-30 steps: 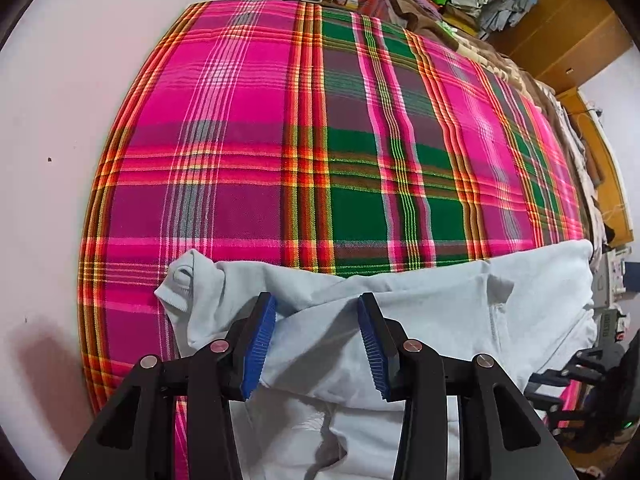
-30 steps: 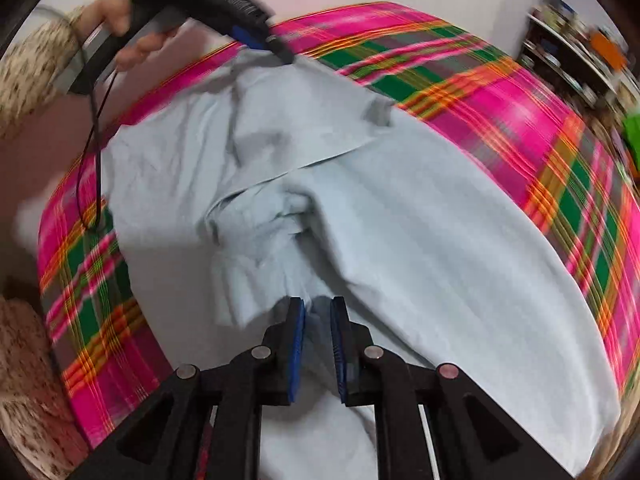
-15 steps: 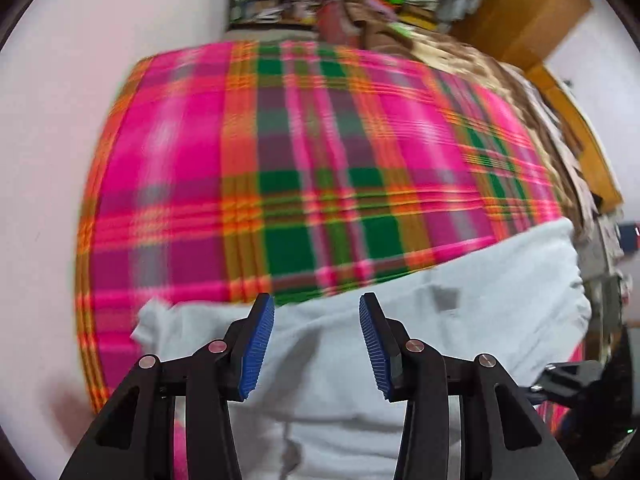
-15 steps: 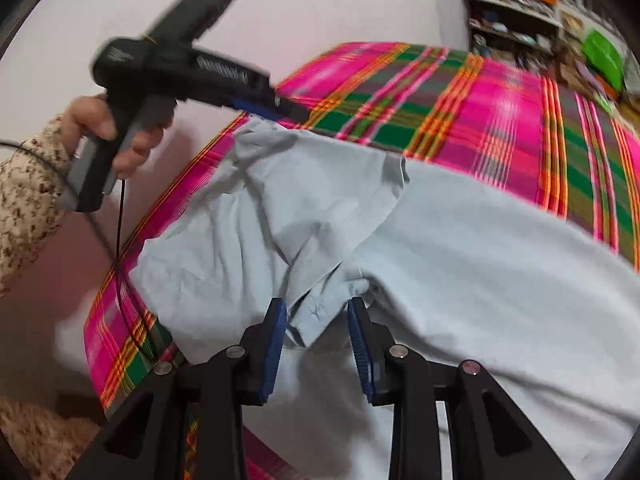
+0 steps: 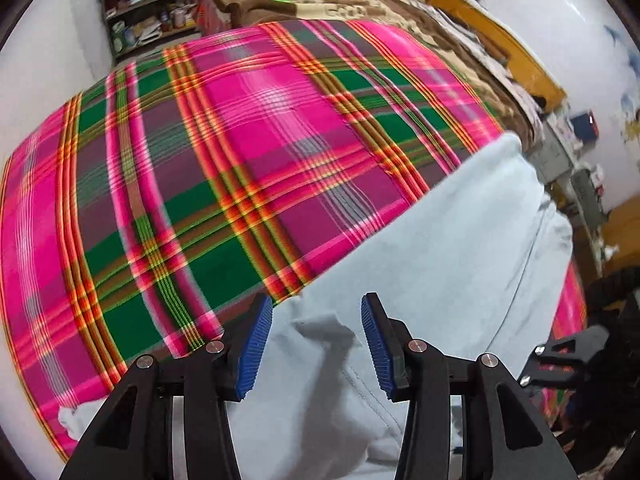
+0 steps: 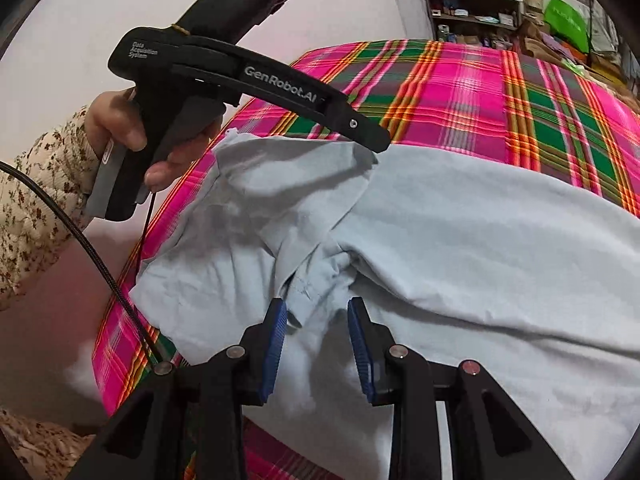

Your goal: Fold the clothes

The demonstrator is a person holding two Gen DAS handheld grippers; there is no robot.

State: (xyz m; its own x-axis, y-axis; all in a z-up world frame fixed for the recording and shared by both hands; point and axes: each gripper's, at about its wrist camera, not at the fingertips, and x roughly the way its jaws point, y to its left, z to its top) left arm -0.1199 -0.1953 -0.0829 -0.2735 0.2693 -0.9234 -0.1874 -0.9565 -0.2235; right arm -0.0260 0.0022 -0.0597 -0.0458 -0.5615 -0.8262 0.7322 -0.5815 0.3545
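A pale blue shirt [image 6: 460, 232] lies spread on a pink and green plaid blanket [image 6: 460, 92]. My right gripper [image 6: 318, 344] is open just above a bunched fold of the shirt [image 6: 316, 284], which sits between and ahead of its blue pads without touching them. My left gripper [image 5: 316, 344] is also open, low over the shirt's edge [image 5: 320, 332], with a small crease between its fingers. From the right wrist view, the left gripper's tip [image 6: 370, 140] hovers over a turned-up flap of the shirt, and a hand [image 6: 120, 128] holds it.
The blanket [image 5: 240, 160] covers a bed that stands against a white wall [image 5: 36, 60] on the left. Cluttered shelves [image 5: 152, 20] and piled fabric stand beyond the far end. A black cable [image 6: 88, 248] hangs from the left gripper's handle. A wooden wardrobe [image 5: 500, 48] is at the right.
My right gripper has gone from nearly shut to open and sits back from the bunched fold. My left gripper, open throughout, has swung right along the shirt's edge.
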